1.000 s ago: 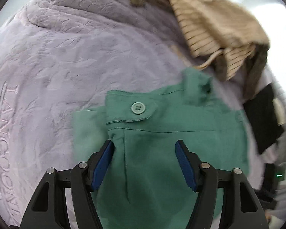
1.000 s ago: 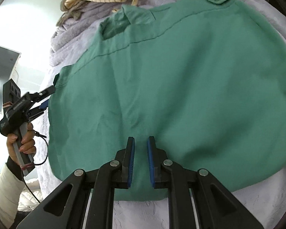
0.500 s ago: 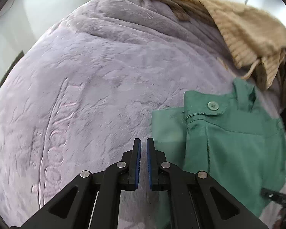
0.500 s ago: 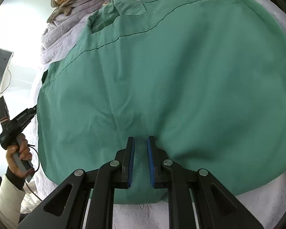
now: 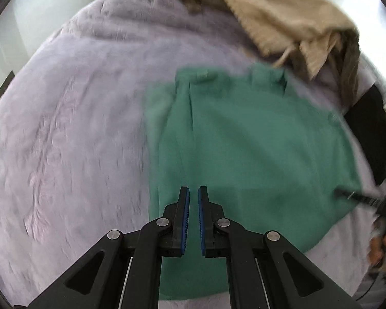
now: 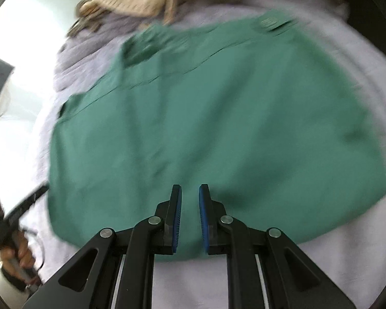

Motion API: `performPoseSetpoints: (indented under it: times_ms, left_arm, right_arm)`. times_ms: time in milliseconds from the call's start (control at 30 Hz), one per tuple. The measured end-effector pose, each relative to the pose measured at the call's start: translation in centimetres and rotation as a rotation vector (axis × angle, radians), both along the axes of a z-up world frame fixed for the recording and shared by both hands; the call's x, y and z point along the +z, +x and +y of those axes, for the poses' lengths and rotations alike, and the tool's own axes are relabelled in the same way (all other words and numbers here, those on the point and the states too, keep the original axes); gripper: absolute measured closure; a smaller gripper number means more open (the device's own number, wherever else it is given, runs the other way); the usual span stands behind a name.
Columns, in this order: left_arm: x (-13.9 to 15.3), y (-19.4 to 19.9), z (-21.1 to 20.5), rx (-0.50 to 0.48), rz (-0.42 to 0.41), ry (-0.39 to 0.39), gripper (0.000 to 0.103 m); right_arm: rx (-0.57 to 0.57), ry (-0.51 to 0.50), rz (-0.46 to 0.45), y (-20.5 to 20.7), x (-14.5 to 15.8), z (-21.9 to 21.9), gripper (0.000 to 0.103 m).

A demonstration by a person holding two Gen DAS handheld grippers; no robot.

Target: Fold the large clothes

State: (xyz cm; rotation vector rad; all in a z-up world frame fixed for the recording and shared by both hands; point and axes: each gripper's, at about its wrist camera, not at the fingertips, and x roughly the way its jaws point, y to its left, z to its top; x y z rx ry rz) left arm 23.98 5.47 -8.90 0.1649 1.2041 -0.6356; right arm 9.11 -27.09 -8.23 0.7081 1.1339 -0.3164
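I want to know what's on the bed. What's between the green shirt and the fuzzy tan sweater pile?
Only bare lilac blanket lies between the green shirt and the tan sweater; the left wrist view shows it, though blurred.

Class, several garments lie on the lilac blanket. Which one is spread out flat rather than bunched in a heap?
The green shirt: it lies smoothed flat in the middle, while the beige knit sits crumpled at the blanket's far edge.

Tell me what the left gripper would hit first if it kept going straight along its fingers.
Most likely the green garment: the left gripper points down at its near left part, with nothing visible between. Depth is unclear in the blurred view; the lilac blanket lies just left of that line.
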Motion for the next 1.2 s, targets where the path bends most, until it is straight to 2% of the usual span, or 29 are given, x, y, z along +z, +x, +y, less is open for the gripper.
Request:
performPoseSetpoints:
  times_ms: [100, 167, 267, 367, 400, 467, 500, 533, 833, 967, 1100, 1200]
  left_arm:
    - [-2.3, -0.7, 0.4, 0.014, 0.022, 0.035, 0.095]
    - [-2.7, -1.1, 1.0, 0.026, 0.025, 0.023, 0.095]
    - [-2.5, -1.6, 1.2, 0.03, 0.018, 0.033, 0.095]
    - [-1.9, -2.0, 1.6, 0.038, 0.013, 0.046, 0.095]
    - [-1.5, -2.3, 1.8, 0.043, 0.015, 0.049, 0.095]
    - [-1.2, -2.8, 2.2, 0.054, 0.013, 0.066, 0.095]
    - [-1.1, -3.0, 2.0, 0.057, 0.011, 0.081, 0.095]
    - [-0.9, -3.4, 2.1, 0.056, 0.013, 0.092, 0.095]
    - [-0.6, -6.5, 3.0, 0.084, 0.066, 0.132, 0.095]
    - [-0.8, -7.6, 3.5, 0.107, 0.089, 0.148, 0.095]
    - [-0.8, -8.5, 4.0, 0.122, 0.113, 0.154, 0.095]
    - [-0.7, -9.1, 4.3, 0.129, 0.121, 0.155, 0.094]
  right_arm:
    - [-0.125, -0.053, 0.04, -2.3, -0.5, -3.7, 0.088]
    - [-0.19, -0.07, 0.085, -4.0, -1.5, -6.1, 0.088]
    - [-0.271, -0.021, 0.118, -6.6, -3.2, -8.9, 0.088]
    - [-0.295, 0.001, 0.103, -7.9, -2.7, -9.4, 0.088]
    - [-0.29, 0.002, 0.103, -8.0, -2.3, -9.3, 0.086]
    - [-0.281, 0.02, 0.096, -8.4, -1.9, -8.9, 0.073]
    - [-0.277, 0.035, 0.083, -8.7, -1.5, -8.5, 0.061]
    - [-0.273, 0.045, 0.071, -9.2, -1.2, -8.0, 0.053]
    - [-0.182, 0.143, 0.054, -9.7, -0.2, -2.6, 0.048]
    - [-0.152, 0.181, 0.07, -9.8, -0.5, -0.2, 0.047]
    - [-0.125, 0.202, 0.094, -10.1, -1.0, 1.4, 0.04]
    - [-0.11, 0.22, 0.107, -10.0, -1.3, 2.2, 0.039]
